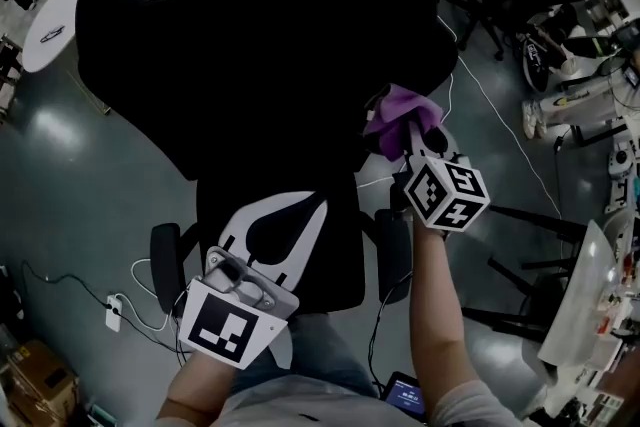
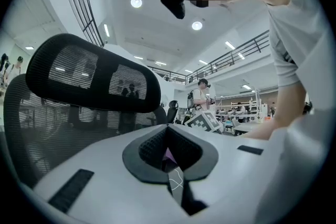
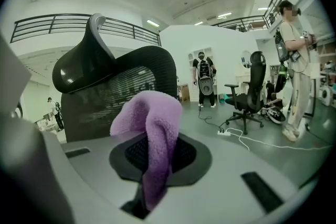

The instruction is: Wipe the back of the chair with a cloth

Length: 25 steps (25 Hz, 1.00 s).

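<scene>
- Grip matters most here: my right gripper (image 3: 157,160) has its fingers (image 3: 236,165) clamped on the soft purple fleece cloth (image 3: 152,123). The cloth is pinched low down, so a loose wad bulges out past the tips.
- I judge that the wad is left proud so that fabric, not hard plastic, meets the chair.
- From the head view, the cloth sits at the right edge of the tall black mesh office chair back (image 1: 260,45). It is low on that side and right against the frame, though I cannot tell whether it is actually pressing.
- My left gripper (image 1: 310,210) hangs below the chair back, over the seat and well clear of the cloth. Its fingers (image 2: 105,165) are shut together with nothing between them.
- I read that as parking the spare tool out of the wiping path.
- The cloth looks thick and nubbly, folded over on itself into a hooked lump, and it seems dry and clean.
- The chair back is a wide, curved, see-through mesh panel with a separate headrest above it. A light, sweeping pass should suit the mesh better than hard pushing.
- Most of the chair back lies to the left of the cloth and above it, so I judge that the wiping is at an early or edge stage.
</scene>
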Each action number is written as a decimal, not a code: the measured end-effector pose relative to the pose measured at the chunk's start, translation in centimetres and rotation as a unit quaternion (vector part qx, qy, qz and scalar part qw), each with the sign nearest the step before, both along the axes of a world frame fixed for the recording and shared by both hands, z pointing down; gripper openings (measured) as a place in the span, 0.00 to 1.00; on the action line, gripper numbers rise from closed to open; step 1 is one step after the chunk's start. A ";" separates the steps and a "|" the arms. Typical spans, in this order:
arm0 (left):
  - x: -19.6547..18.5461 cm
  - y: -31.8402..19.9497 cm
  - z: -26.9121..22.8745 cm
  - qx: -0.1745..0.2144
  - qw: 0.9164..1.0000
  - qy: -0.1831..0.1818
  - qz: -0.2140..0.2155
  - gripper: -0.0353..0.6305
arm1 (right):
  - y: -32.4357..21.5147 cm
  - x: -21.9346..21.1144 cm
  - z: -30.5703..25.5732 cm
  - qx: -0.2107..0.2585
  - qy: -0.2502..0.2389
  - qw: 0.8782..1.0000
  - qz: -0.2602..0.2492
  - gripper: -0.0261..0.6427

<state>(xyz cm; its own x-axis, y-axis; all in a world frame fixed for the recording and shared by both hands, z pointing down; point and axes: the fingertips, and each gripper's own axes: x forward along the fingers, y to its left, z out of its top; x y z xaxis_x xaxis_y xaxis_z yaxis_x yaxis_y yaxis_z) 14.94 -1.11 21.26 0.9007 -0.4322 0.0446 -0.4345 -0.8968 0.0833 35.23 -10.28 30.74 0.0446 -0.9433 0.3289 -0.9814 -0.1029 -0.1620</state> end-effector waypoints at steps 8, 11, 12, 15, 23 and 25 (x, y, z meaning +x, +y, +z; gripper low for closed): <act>-2.0 0.0 -0.1 0.043 0.999 0.000 -0.030 0.07 | -0.4 -0.8 -0.3 0.005 0.024 1.000 -0.002 0.11; -2.8 -0.3 0.7 0.035 0.999 -0.008 -0.035 0.07 | -0.9 -1.6 -0.3 0.010 0.026 1.000 -0.005 0.11; -3.1 -0.4 0.9 0.030 0.999 -0.009 -0.038 0.07 | -1.1 -2.0 -0.4 0.011 0.026 1.000 -0.007 0.11; -4.1 -0.8 1.2 0.025 0.999 -0.011 -0.047 0.07 | -1.7 -3.3 -0.4 0.013 0.028 0.999 -0.014 0.11; -7.4 -1.7 0.9 0.030 0.997 -0.010 -0.069 0.07 | -3.6 -7.3 -0.4 0.016 0.026 0.999 -0.033 0.11; -8.1 -2.0 0.9 0.029 0.997 -0.011 -0.074 0.07 | -4.1 -8.2 -0.5 0.017 0.026 0.999 -0.037 0.11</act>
